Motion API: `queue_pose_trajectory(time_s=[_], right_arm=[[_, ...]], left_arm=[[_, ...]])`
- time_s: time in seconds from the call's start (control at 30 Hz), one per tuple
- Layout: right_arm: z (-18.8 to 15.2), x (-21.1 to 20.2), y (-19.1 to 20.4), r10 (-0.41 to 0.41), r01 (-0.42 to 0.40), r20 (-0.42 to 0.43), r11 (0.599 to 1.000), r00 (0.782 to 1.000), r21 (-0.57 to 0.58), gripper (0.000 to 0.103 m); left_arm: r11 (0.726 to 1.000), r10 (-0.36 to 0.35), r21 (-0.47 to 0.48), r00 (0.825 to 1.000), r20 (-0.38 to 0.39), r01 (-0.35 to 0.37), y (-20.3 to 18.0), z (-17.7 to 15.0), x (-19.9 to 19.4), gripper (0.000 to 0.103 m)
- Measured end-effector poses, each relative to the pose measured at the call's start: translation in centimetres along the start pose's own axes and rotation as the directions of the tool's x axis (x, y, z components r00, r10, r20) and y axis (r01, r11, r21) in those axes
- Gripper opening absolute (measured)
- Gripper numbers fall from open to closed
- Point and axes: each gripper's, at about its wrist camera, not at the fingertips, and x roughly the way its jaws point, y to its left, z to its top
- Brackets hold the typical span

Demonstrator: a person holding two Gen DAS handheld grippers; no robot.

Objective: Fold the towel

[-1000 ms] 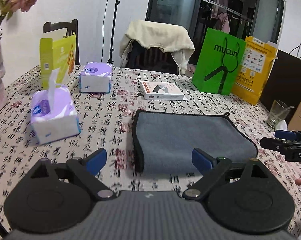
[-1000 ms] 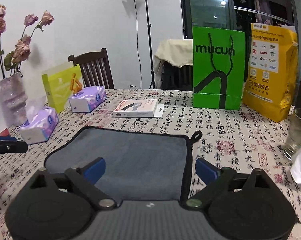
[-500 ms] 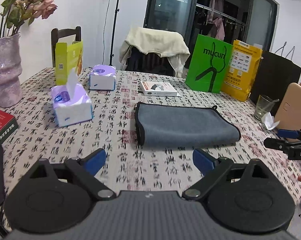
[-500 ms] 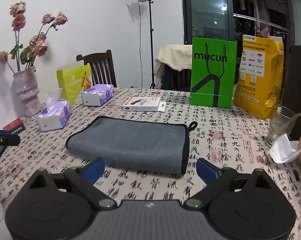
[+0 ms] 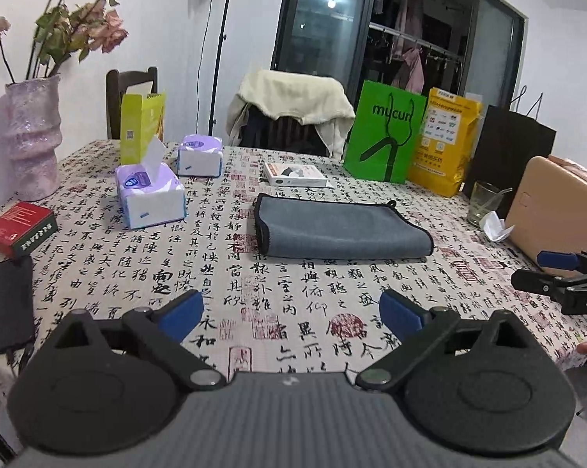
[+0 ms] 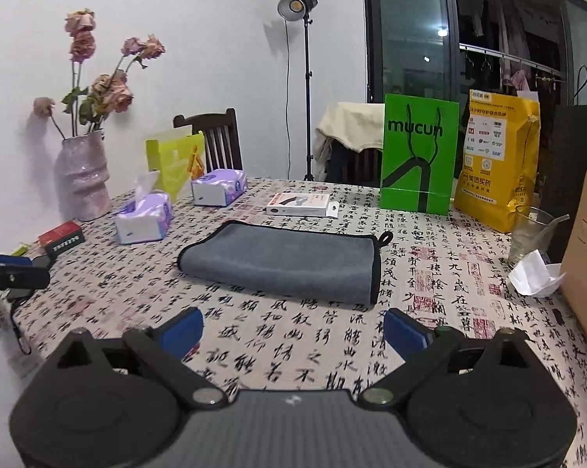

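Towel (image 5: 342, 230) lies folded flat on the tablecloth (image 5: 293, 312), near side of the white box (image 5: 295, 174). We note left gripper (image 5: 291, 314) and right gripper (image 6: 293, 329) short of towel, jaws wide, empty.

A white wall (image 6: 215, 39) backs the table (image 5: 293, 312), which is covered in a calligraphy-print cloth. A lit studio lamp (image 6: 297, 4) stands on a thin pole near a dark wooden chair (image 6: 215, 140) and a second chair draped in cream fabric (image 5: 293, 97). Dark glass doors (image 5: 391, 39) reflect ceiling lights, with clothes hanging behind.
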Motion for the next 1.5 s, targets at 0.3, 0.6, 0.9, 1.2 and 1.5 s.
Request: queue_pose_trajectory(time_s=[0.3, 0.6, 0.9, 1.2, 1.5], right_arm=[[-2.4, -3.9, 1.3, -0.017, 0.017, 0.028, 1.0, 0.999, -0.005, 0.103], [-5.4, -7.7, 2.8, -0.021, 0.021, 0.064, 1.0, 0.998, -0.001, 0.103], [-9.5, -11.8, 5.1, -0.009, 0.006, 0.096, 0.999, 0.995, 0.034, 0.103], [-10.9, -14.6, 8.1, 0.027, -0.028, 0.116, 1.0, 0.993, 0.012, 0.103], [-13.4, -16.4, 10.6, 0.031, -0.033, 0.108, 0.999, 0.994, 0.012, 0.103]], left_arm=[[0.997, 0.019, 0.069, 0.998, 0.055, -0.023, -1.5, -2.6, -4.0, 0.103], [0.996, 0.023, 0.082, 0.997, 0.08, -0.03, -2.9, -5.4, -6.9, 0.103], [0.99, 0.033, 0.132, 0.991, 0.128, -0.05, -4.2, -9.1, -10.4, 0.103], [0.979, 0.01, 0.199, 0.986, 0.167, -0.044, -6.3, -12.1, -13.2, 0.103], [0.974, 0.006, 0.22, 0.984, 0.176, -0.045, -7.4, -14.4, -14.4, 0.103]])
